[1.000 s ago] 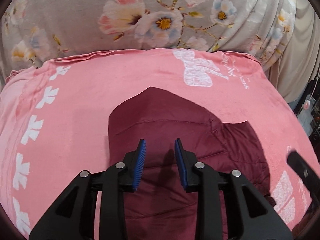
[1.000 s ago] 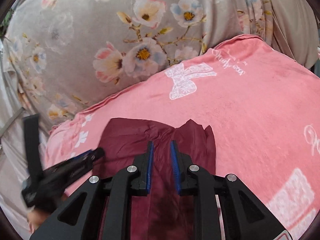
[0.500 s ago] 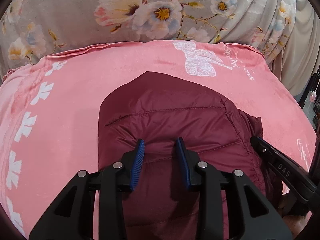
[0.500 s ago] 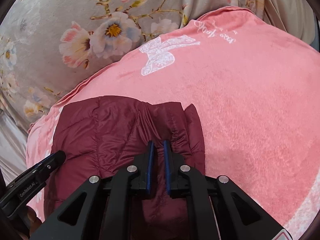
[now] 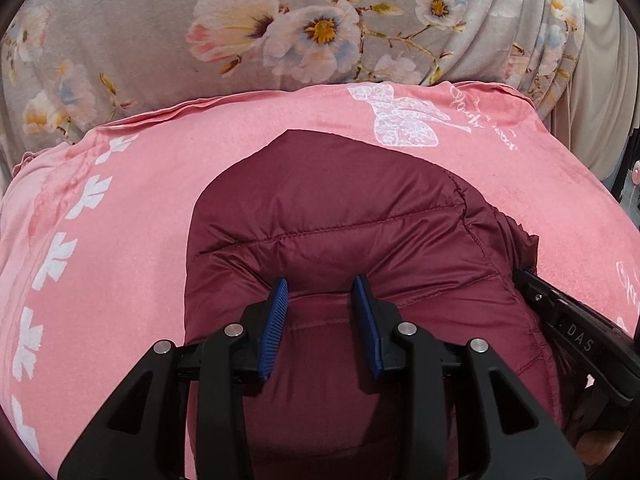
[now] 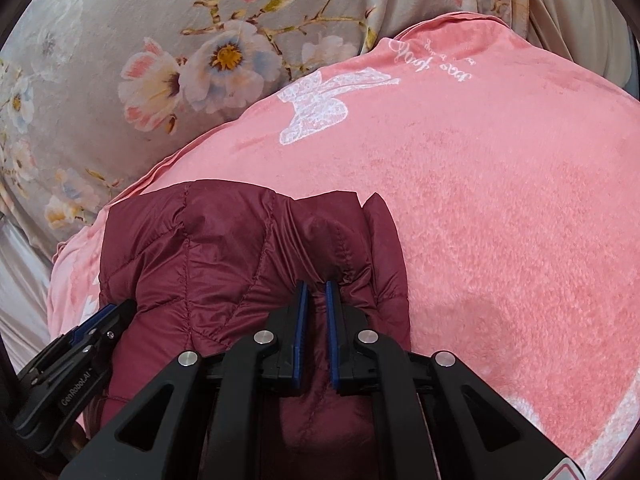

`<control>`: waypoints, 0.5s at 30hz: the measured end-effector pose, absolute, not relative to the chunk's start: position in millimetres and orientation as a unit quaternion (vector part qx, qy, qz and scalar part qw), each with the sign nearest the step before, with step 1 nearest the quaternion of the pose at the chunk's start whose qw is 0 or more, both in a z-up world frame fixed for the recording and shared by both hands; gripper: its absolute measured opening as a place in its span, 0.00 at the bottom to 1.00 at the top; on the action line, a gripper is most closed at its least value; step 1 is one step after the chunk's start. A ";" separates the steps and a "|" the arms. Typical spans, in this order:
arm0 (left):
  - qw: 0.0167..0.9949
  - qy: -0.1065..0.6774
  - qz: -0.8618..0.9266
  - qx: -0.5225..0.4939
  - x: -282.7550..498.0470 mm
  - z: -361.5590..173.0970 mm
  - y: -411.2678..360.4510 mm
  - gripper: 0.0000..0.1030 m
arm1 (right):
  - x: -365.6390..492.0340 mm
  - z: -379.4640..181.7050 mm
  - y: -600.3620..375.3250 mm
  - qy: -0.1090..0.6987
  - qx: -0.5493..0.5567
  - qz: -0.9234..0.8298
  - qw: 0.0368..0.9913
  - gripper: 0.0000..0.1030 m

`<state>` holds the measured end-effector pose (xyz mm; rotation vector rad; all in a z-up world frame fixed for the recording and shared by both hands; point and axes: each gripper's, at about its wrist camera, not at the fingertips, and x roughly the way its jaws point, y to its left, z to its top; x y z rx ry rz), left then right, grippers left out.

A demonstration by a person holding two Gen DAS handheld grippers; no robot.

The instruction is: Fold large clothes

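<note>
A: Maroon quilted nylon pinched between right gripper (image 6: 316, 286) pads, jaws near-closed on a raised ridge of the puffer jacket (image 6: 224, 264). Narrow gap, fabric bunched in it. Looks like a firm hold.

B: Left side?

A: Left gripper (image 5: 320, 282) jaws spread wide, blue pads (image 5: 276, 312) pressed down onto the jacket top, straddling a quilt seam. Nothing clamped. Probably pinning or flattening the panel so the right-side pull doesn't drag the whole garment.

B: Jacket position?

A: Lying on pink fleece blanket (image 5: 120, 240), roughly central, far edge short of the white bow print (image 5: 404, 120). Compact, rounded outline in left view; doubled layers at the right edge in right view, flap edges sticking up past the pinch. Judged partly folded already.

B: Grippers relative to each other?

A: Close, side by side. Right gripper body visible at right edge of left view; left gripper at lower left of right view, against the jacket's left side.

B: Surroundings?

A: Grey floral sheet (image 6: 120, 60) beyond the blanket, draped and creased. Nothing else near the work.

B: Risk?

A: Slick, springy fill. Likely to puff back open once released. Worth pressing the fold flat before letting go. Grip on a thin ridge only, could slip under a hard tug.
</note>
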<state>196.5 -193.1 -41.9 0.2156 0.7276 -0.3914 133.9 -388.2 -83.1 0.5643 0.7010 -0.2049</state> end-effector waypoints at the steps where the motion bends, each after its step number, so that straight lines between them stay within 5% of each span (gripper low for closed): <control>1: 0.912 0.350 -0.189 0.105 196.3 -43.5 -193.1 0.32 | 134.2 -83.5 -388.0 0.338 0.273 -0.099 0.895 0.05; 10: 0.918 0.335 -0.191 0.090 197.2 -47.2 -190.0 0.33 | 132.8 -84.4 -393.6 0.333 0.296 -0.084 0.891 0.05; 12: 0.913 0.346 -0.202 0.073 196.8 -39.3 -181.3 0.38 | 122.4 -76.1 -397.7 0.334 0.304 -0.076 0.889 0.12; 13: 0.911 0.353 -0.207 0.059 195.3 -31.6 -172.5 0.41 | 114.9 -70.5 -398.7 0.332 0.304 -0.078 0.889 0.28; 14: 0.910 0.357 -0.207 0.046 192.7 -24.0 -162.6 0.53 | 102.1 -62.1 -399.8 0.326 0.302 -0.088 0.892 0.60; 15: 0.911 0.359 -0.200 0.035 189.0 -17.1 -152.5 0.74 | 91.5 -56.4 -400.4 0.322 0.298 -0.100 0.893 0.71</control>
